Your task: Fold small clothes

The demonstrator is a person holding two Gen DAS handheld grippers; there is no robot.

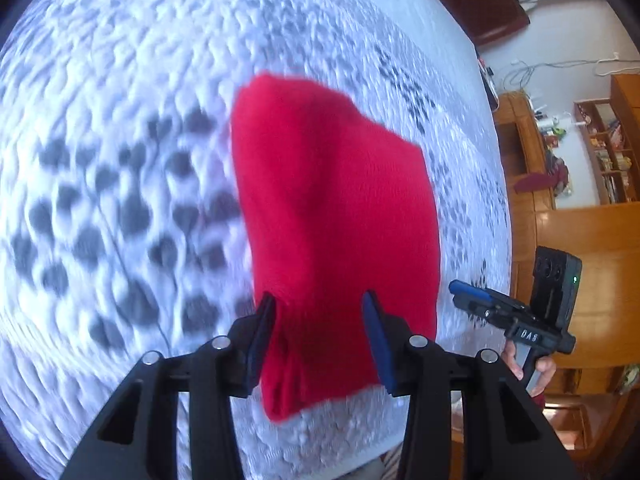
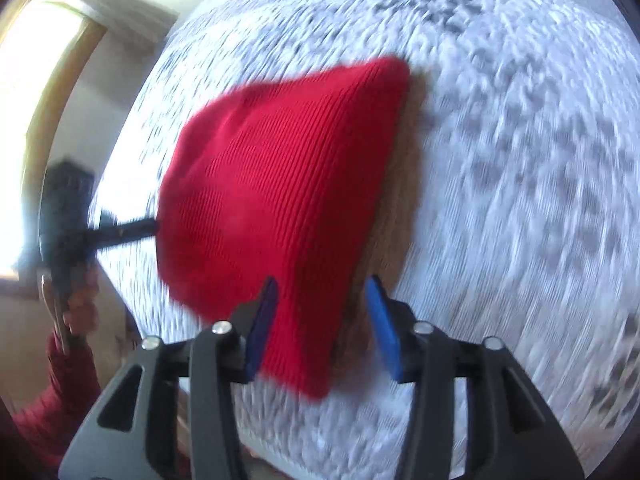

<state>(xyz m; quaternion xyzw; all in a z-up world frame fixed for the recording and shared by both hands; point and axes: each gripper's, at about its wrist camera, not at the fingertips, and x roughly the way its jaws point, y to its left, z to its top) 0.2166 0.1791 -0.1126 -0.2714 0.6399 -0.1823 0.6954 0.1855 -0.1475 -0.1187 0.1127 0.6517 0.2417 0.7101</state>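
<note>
Bed cover (image 1: pixel 120 120): white, nubbly, with grey blotchy patterning — it fills most of both wrist views, blurred in places.
Red knit garment (image 1: pixel 332 208): a small ribbed piece lying on the bed cover, folded into a compact block; in the left wrist view it runs from centre down toward 6 o'clock, in the right wrist view (image 2: pixel 280 200) it spreads from centre out toward 9 o'clock.
Tan layer (image 2: pixel 394 216): a brownish strip showing along the garment's 3 o'clock edge in the right wrist view; what it is cannot be told.
Left gripper (image 1: pixel 320 320): at 6 o'clock of its own view, jaws parted, the near end of the red knit garment lying between the blue pads; the left pad sits at the fabric's edge, the right pad overlaps it, and whether either presses in cannot be told.
Right gripper (image 2: pixel 322 300): at 6 o'clock of its own view, jaws apart, with the garment's near corner between them — the right pad stands clear of the red fabric, so nothing is pinched; it also appears at 4 o'clock of the left wrist view, off the bed's edge.
Hand (image 1: pixel 532 368): wrapped around the right gripper's handle.
Red sleeve (image 2: pixel 60 392): at 8 o'clock of the right wrist view, below the blurred left gripper.
</note>
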